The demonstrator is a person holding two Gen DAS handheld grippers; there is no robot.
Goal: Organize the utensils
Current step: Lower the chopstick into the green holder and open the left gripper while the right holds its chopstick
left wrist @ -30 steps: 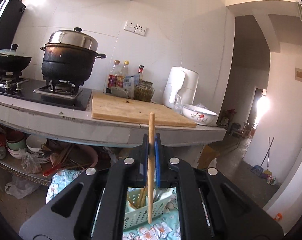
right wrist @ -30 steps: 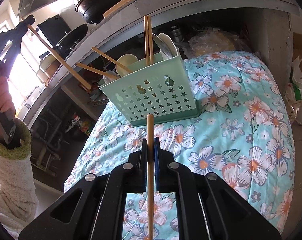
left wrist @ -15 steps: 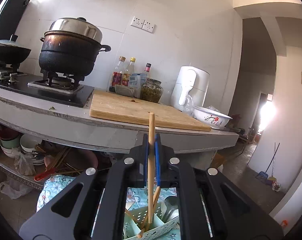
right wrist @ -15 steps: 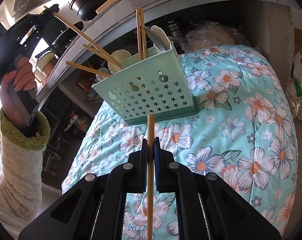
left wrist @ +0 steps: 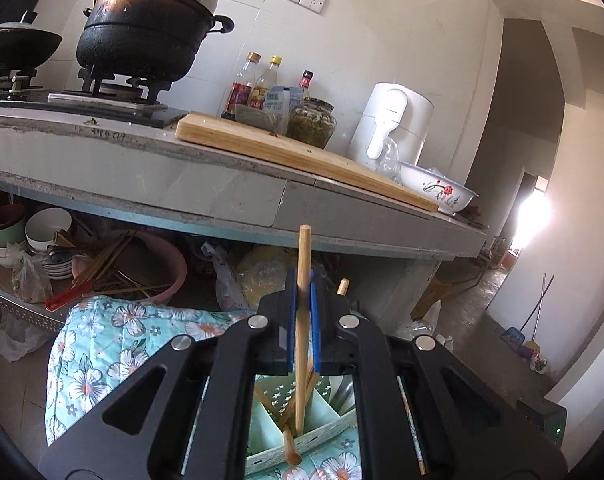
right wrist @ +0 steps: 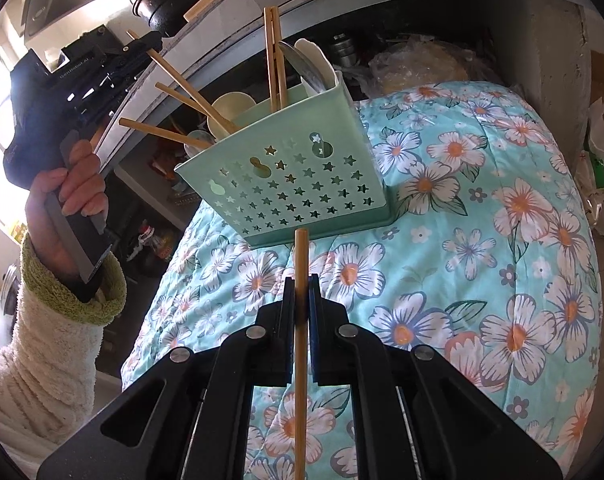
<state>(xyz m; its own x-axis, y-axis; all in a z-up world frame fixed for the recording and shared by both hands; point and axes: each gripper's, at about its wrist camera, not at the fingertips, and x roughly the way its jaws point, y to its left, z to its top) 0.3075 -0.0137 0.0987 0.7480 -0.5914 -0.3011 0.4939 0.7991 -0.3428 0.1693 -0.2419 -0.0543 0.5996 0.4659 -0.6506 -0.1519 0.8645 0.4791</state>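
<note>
I am holding one chopstick (left wrist: 303, 320) with my left gripper (left wrist: 303, 322) — its blue fingers (left wrist: 290, 328) are squeezing shut on the stick. The low end of the stick is dipping into the green basket (left wrist: 321, 412), in a part where other sticks are already leaning. The basket is sitting on a bed with a flowery blue cover (right wrist: 501, 240), just in front of the grey kitchen table (left wrist: 142, 168). My right gripper (right wrist: 302, 312) is pinching a second chopstick (right wrist: 300, 320) too, fingers tight on it, and the top of that stick is pointing at the basket's star-hole wall (right wrist: 294, 188) from just in front of it. In the right view I am seeing the hand (right wrist: 68, 196) in a fuzzy white sleeve (right wrist: 34, 356) gripping the left tool, up beside the basket. Spoons (right wrist: 232, 104) and more chopsticks (right wrist: 273, 56) are poking out of the basket's top.
</note>
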